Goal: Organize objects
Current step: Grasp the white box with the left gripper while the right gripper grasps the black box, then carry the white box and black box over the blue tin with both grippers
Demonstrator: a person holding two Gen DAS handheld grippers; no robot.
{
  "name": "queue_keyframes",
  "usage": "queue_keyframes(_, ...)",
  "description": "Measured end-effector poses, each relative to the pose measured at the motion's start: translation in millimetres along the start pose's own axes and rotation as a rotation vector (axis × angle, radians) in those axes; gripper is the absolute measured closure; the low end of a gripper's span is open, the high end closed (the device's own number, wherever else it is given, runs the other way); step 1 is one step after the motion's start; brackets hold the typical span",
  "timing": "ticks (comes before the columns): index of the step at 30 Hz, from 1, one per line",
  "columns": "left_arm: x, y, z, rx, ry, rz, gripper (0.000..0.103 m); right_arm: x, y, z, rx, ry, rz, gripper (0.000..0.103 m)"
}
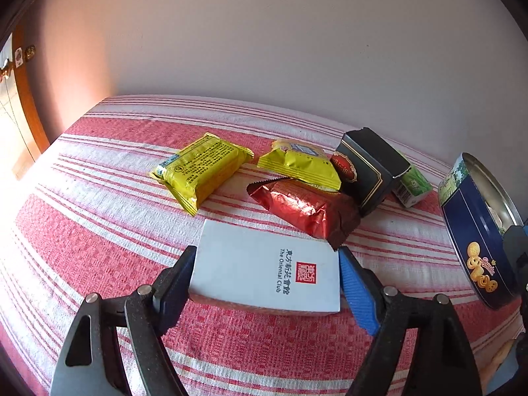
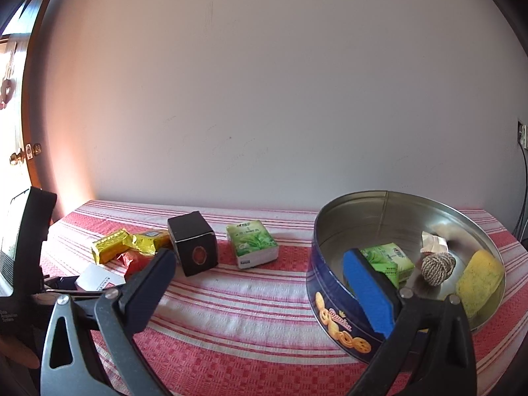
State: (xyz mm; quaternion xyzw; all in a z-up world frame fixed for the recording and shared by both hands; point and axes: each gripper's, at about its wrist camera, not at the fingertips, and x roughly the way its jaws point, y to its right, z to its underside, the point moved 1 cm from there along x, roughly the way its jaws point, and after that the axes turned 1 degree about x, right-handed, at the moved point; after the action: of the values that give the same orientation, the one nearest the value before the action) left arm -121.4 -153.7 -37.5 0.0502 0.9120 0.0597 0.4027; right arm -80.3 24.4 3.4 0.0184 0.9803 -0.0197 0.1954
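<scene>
Left gripper [image 1: 267, 283] straddles the white card box [image 1: 264, 272] near the front edge of the striped tablecloth [image 1: 99, 217], one finger at each short end. Left pad looks against the box's edge; blue right pad [image 1: 354, 292] sits at or just off the other end, contact unclear, so not a firm grip yet. Jaws set wide, about box width.

Box is flat, stiff card, probably light. Smooth printed faces may slip, so the end-to-end hold across the short edges seems right; squeezing hard could dent it.

Just behind the box lies the red foil packet [image 1: 307, 211], its corner touching or overlapping the box's far right corner, so it may drag along on a lift. Farther back: two yellow packets [image 1: 201, 171] and [image 1: 297, 161], a black box [image 1: 369, 168], a green tissue pack [image 1: 412, 188]. Foil packets look soft and crinkly, better pinched across the body.

Right gripper [image 2: 264, 283] hangs wide apart and empty, its blue finger over the rim of the blue cookie tin [image 2: 330, 297] at the cloth's right end. Tin already holds a green pack [image 2: 389, 257], a rope ball [image 2: 437, 267], a yellow sponge [image 2: 478, 280] and a crumpled wrapper [image 2: 435, 242]. The tin is the likely destination for the box.
</scene>
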Motion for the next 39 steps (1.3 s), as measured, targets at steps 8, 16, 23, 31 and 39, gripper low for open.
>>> queue_keyframes(8, -44.5, -25.3, -12.7, -0.106, 0.219, -0.041, 0.02, 25.0, -16.7, -4.8, 0.022, -0.057, -0.118, 0.001)
queue_keyframes(16, -65.4, -34.8, -21.5, -0.143, 0.329, -0.047, 0.02, 75.8, -32.5, -13.0, 0.035, -0.173, -0.162, 0.009)
queue_keyframes(23, -72.8, -46.3, -26.1, -0.185, 0.36, -0.069, 0.02, 114.4, -46.9, -21.5, 0.032, -0.227, -0.144, 0.009)
queue_keyframes(31, -60.8, -44.3, -29.5, -0.167, 0.315, -0.133, 0.02, 149.9, -62.4, -12.8, 0.003, -0.394, -0.184, 0.052)
queue_keyframes(39, -50.7, -32.2, -18.9, -0.093, 0.298, -0.235, 0.02, 112.4, -50.4, -17.2, 0.025, -0.253, -0.203, 0.052)
